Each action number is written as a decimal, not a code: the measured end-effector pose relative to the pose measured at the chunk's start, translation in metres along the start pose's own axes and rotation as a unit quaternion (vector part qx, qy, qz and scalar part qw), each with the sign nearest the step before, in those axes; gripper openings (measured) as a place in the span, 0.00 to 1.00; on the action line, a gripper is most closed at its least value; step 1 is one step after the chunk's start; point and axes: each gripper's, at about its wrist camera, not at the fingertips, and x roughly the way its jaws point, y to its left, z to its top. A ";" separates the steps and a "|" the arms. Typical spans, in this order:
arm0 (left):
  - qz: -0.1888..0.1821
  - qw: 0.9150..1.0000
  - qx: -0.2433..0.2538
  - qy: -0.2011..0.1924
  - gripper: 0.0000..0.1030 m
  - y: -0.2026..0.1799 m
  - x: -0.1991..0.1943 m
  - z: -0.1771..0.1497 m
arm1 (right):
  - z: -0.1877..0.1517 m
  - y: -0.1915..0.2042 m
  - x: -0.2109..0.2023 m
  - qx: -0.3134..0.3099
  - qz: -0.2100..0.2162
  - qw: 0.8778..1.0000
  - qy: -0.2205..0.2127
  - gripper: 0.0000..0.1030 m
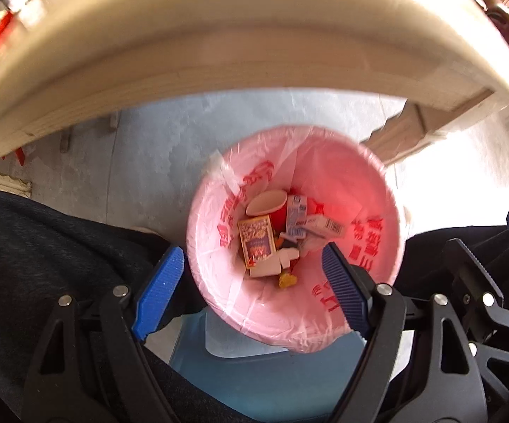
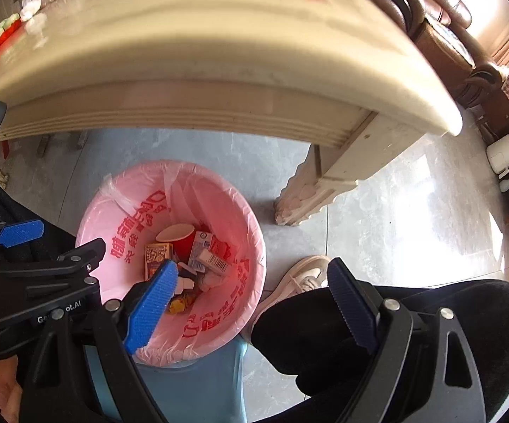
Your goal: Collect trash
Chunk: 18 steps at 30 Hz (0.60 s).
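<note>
A blue bin lined with a pink plastic bag point(image 1: 346, 183) stands on the floor below the table edge; it also shows in the right wrist view point(image 2: 131, 194). Inside lie a red paper cup point(image 1: 266, 202), a yellow carton point(image 1: 256, 243), a milk carton point(image 1: 296, 218) and other small boxes. My left gripper point(image 1: 250, 271) is open and empty, held over the bin mouth. My right gripper point(image 2: 250, 292) is open and empty, above the bin's right rim. The left gripper point(image 2: 22, 246) shows at the left of the right wrist view.
The cream table point(image 2: 254, 56) overhangs above the bin, its carved leg point(image 2: 310, 190) to the bin's right. The person's dark-trousered knees point(image 1: 43, 246) flank the bin, a beige shoe point(image 2: 300, 278) beside it. A brown leather chair point(image 2: 430, 28) stands behind the table.
</note>
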 end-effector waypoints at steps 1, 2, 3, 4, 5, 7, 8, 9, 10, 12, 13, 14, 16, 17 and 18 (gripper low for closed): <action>0.002 1.000 -0.002 -0.019 0.77 -0.001 -0.012 0.000 | 0.002 -0.003 -0.012 0.004 0.002 1.000 -0.017 0.82; 0.004 0.999 -0.005 -0.041 0.77 -0.001 -0.026 0.001 | 0.004 -0.005 -0.024 0.009 0.004 0.999 -0.034 0.82; 0.007 0.998 -0.007 -0.063 0.77 -0.002 -0.041 0.001 | 0.006 -0.008 -0.037 0.012 0.006 0.999 -0.052 0.82; 0.009 0.997 -0.011 -0.081 0.77 -0.003 -0.054 0.001 | 0.008 -0.009 -0.051 0.015 0.007 0.997 -0.070 0.82; 0.008 0.995 -0.014 -0.099 0.77 -0.003 -0.068 0.001 | 0.009 -0.010 -0.065 0.017 0.007 0.996 -0.088 0.82; 0.006 0.991 -0.024 -0.134 0.77 -0.001 -0.094 0.002 | 0.013 -0.013 -0.093 0.021 0.009 0.992 -0.126 0.82; 0.004 0.989 -0.029 -0.148 0.77 0.000 -0.106 0.002 | 0.015 -0.016 -0.105 0.021 0.011 0.989 -0.143 0.82; 0.003 0.986 -0.031 -0.163 0.77 0.001 -0.117 0.002 | 0.016 -0.017 -0.117 0.022 0.010 0.987 -0.159 0.82; 0.004 0.984 -0.034 -0.177 0.77 0.002 -0.129 0.001 | 0.017 -0.018 -0.128 0.023 0.010 0.985 -0.174 0.84; 0.008 0.978 -0.040 -0.204 0.77 0.003 -0.151 -0.001 | 0.019 -0.021 -0.150 0.028 0.013 0.979 -0.200 0.87; 0.007 0.975 -0.041 -0.218 0.77 0.005 -0.163 -0.002 | 0.019 -0.023 -0.161 0.032 0.017 0.976 -0.215 0.88; 0.007 0.972 -0.042 -0.231 0.77 0.005 -0.173 -0.003 | 0.019 -0.024 -0.172 0.035 0.021 0.972 -0.230 0.88; 0.022 0.965 -0.043 -0.257 0.80 0.004 -0.194 -0.006 | 0.018 -0.022 -0.195 0.040 0.020 0.965 -0.260 0.88; 0.030 0.962 -0.042 -0.269 0.82 0.002 -0.203 -0.007 | 0.017 -0.023 -0.205 0.041 0.015 0.961 -0.275 0.88; 0.033 0.959 -0.042 -0.280 0.82 0.002 -0.213 -0.008 | 0.018 -0.023 -0.216 0.044 0.010 0.957 -0.287 0.89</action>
